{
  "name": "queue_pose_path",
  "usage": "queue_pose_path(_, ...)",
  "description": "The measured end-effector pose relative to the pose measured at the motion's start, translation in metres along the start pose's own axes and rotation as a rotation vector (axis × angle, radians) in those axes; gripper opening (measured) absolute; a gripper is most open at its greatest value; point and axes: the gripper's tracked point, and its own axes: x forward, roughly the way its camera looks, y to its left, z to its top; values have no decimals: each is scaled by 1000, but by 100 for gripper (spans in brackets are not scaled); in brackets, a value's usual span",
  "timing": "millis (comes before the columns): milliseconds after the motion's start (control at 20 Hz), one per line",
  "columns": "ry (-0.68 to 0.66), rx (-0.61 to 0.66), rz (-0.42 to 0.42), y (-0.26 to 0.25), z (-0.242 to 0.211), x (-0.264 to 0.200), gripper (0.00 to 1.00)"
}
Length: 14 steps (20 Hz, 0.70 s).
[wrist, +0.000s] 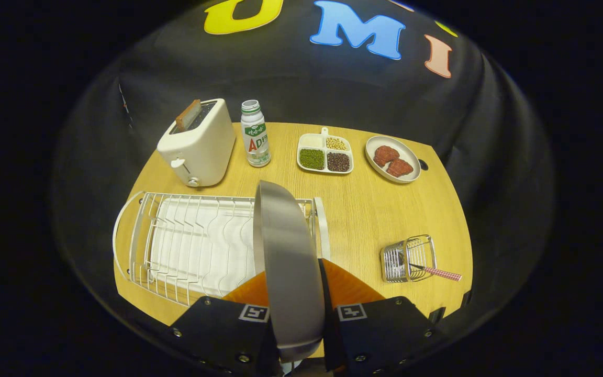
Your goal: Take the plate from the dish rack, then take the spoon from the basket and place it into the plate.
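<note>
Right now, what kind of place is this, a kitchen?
Probably a pretend kitchen set up in a booth. On the wooden table stand a toaster, a dish rack and a basket holding a spoon. The gripper is shut on a plate.

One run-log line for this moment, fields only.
tool: shut on plate, held on edge | dish rack: behind plate | spoon: in basket | next: set plate down

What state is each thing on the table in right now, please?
Gripper: jaws shut on the plate.
Plate: held on edge, above the rack.
Dish rack: empty.
Toaster: bread slice sticking up.
Bottle: upright, capped.
Basket: spoon still inside, handle out.
</note>
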Motion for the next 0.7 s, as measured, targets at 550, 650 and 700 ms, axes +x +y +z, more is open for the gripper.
queue_pose_path(550,24,203,150,-78,-55,-67,32)
queue_pose_path(650,33,223,155,-94,-67,-68,32)
queue_pose_path(700,41,235,153,-103,-74,-68,32)
